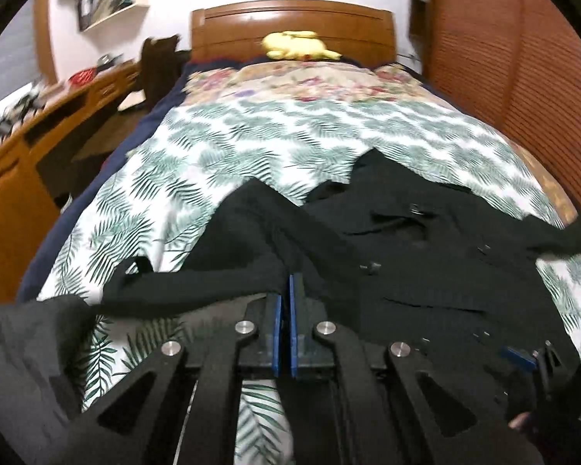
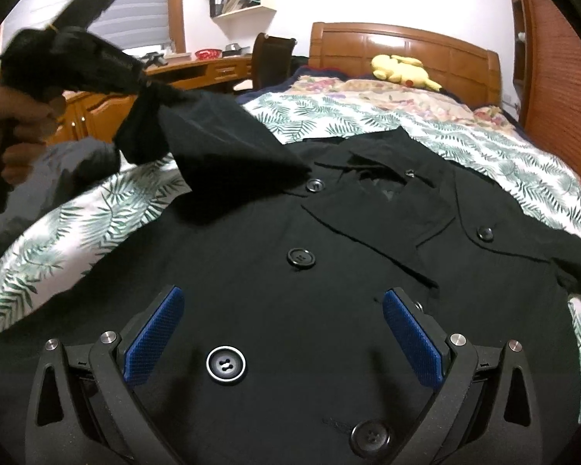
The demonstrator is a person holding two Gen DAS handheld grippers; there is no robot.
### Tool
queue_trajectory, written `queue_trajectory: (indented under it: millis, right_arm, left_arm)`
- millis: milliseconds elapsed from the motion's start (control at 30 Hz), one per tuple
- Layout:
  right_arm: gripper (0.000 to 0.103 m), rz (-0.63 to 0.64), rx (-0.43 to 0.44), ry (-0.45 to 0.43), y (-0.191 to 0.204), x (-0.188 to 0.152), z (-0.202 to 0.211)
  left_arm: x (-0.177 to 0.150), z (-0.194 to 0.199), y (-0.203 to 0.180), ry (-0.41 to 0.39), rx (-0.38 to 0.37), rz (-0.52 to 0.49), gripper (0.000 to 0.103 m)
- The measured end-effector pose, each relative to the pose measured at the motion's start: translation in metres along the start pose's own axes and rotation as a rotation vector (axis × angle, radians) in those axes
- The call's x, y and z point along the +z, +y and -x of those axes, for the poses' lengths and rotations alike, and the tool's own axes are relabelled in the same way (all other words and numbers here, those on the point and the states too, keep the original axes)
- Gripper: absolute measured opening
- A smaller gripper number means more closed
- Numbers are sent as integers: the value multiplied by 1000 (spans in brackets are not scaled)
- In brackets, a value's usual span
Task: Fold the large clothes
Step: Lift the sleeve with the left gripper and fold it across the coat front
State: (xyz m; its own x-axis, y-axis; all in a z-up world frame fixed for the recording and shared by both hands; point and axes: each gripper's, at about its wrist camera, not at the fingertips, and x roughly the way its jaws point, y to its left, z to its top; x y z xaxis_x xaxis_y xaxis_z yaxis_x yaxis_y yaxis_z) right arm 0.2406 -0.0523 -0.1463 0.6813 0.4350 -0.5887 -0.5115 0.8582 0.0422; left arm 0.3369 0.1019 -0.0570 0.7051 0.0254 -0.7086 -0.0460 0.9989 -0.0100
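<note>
A black coat (image 2: 329,271) is seen spread button-side up on a bed (image 2: 484,135) covered by a leaf-print quilt, directly beneath the right claw (image 2: 282,333), whose blue pads are held wide apart above the buttons with nothing gripped. The coat's sleeve (image 1: 228,240) is pinched in the clenched left claw (image 1: 286,294) and raised off the quilt, a yellow plush toy (image 1: 294,44) lying far beyond at the headboard.
</note>
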Motion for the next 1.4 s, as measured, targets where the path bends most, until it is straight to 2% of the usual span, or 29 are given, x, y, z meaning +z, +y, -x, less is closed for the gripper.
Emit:
queue_trajectory:
  millis: [200, 400, 533, 667, 933, 1100, 1400]
  right_arm:
    - [103, -22, 21, -7, -6, 2, 11]
    - [103, -25, 24, -3, -8, 2, 11]
    - [103, -13, 23, -7, -6, 1, 13]
    - [103, -5, 23, -8, -4, 1, 14]
    - [103, 30, 32, -10, 5, -2, 19]
    - [103, 22, 43, 15, 5, -4, 11]
    - [103, 25, 51, 39, 6, -5, 5]
  left_arm:
    - [-17, 16, -28, 56, 6, -87, 1]
    - [-41, 36, -30, 74, -26, -75, 7]
    - [-54, 50, -28, 61, -39, -77, 19]
    - [-64, 55, -15, 44, -13, -81, 32]
    - [-84, 14, 44, 102, 43, 14, 45]
    - [-93, -22, 81, 151, 83, 77, 45]
    - [-88, -65, 122, 159, 144, 162, 45]
